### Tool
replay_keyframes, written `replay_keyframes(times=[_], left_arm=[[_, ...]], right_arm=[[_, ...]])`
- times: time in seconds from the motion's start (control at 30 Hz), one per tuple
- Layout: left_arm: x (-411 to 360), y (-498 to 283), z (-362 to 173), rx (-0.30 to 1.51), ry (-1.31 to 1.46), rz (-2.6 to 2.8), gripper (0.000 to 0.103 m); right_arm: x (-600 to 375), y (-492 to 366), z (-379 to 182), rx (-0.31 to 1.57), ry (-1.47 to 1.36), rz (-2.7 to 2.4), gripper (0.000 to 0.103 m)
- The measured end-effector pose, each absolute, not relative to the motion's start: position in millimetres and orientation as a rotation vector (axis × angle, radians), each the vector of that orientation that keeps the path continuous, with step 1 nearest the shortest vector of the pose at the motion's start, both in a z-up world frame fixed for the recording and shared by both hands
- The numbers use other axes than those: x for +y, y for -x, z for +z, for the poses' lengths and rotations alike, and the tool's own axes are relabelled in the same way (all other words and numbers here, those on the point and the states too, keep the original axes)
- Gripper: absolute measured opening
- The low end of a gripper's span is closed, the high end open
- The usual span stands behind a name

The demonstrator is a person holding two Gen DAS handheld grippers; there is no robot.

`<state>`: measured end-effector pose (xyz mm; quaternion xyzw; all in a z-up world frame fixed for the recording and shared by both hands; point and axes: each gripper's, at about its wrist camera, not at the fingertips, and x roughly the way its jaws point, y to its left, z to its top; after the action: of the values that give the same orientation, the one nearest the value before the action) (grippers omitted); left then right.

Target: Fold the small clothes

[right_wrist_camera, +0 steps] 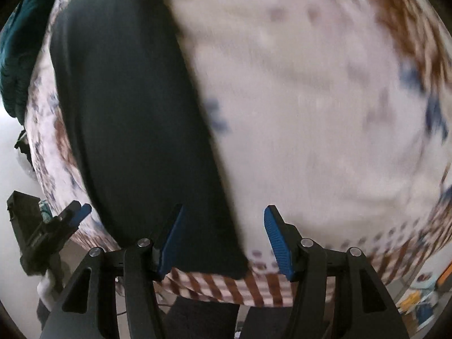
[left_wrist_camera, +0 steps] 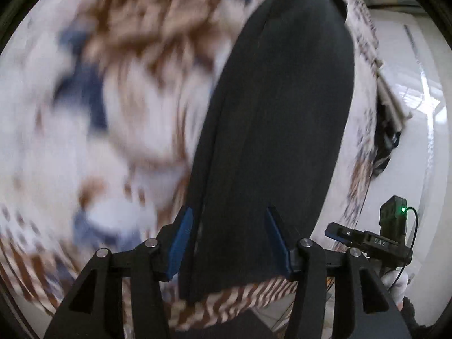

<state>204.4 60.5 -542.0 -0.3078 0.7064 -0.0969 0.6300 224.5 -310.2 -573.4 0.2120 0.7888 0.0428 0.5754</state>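
A long dark folded garment (left_wrist_camera: 276, 127) lies flat on a patterned tablecloth (left_wrist_camera: 99, 113) and reaches the table's near edge. My left gripper (left_wrist_camera: 228, 240) hovers over the garment's near end. It is open, its blue pads (left_wrist_camera: 180, 243) apart and gripping nothing. In the right wrist view the same garment (right_wrist_camera: 135, 113) runs up the left side. My right gripper (right_wrist_camera: 223, 234) is open above the garment's right edge and the cloth (right_wrist_camera: 310, 113), and it is empty. Each gripper shows at the edge of the other's view: the right gripper (left_wrist_camera: 336, 231) and the left gripper (right_wrist_camera: 82, 212).
The tablecloth is white with brown and blue prints and a brown striped border (right_wrist_camera: 226, 285) hanging over the near edge. A dark teal cloth (right_wrist_camera: 19, 42) lies at the far left. White floor (left_wrist_camera: 409, 56) lies beyond the table. Coloured clutter (right_wrist_camera: 418, 302) sits on the floor.
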Motion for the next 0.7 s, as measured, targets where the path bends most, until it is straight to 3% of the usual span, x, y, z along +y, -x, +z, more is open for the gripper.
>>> replay_keyframes(times=[0.1,0.13,0.2,0.23,0.47,0.7], left_arm=[[42.9,-188.1,-545.0,1.614,0.644,-0.220,0.039],[37.1,-186.2,-543.3,1.601,0.620,-0.227,0.004],[27.0,-183.0,-540.4,1.589,0.557,-0.203,0.003],[25.7,-182.4,-537.5,1.576,0.557,-0.195,0.003],[57.9,-175.1,-517.1,1.502,0.585,-0.107,0.003],[77.2,-166.7,-554.9,1.549,0.569,-0.089,0.003]], right_arm=[[-294.9,-200.0,-594.5,1.862,-0.569,0.129,0.060],[-290.8,-194.4,-600.7,1.866,-0.589,0.134,0.057],[-286.7,-181.1,-606.4,1.845,-0.597,0.109,0.011],[-285.8,-173.7,-606.2,1.828,-0.593,0.083,0.006],[-263.3,-145.5,-580.7,1.760,-0.528,0.033,0.004],[-221.3,-159.0,-610.1,1.815,-0.471,0.037,0.005]])
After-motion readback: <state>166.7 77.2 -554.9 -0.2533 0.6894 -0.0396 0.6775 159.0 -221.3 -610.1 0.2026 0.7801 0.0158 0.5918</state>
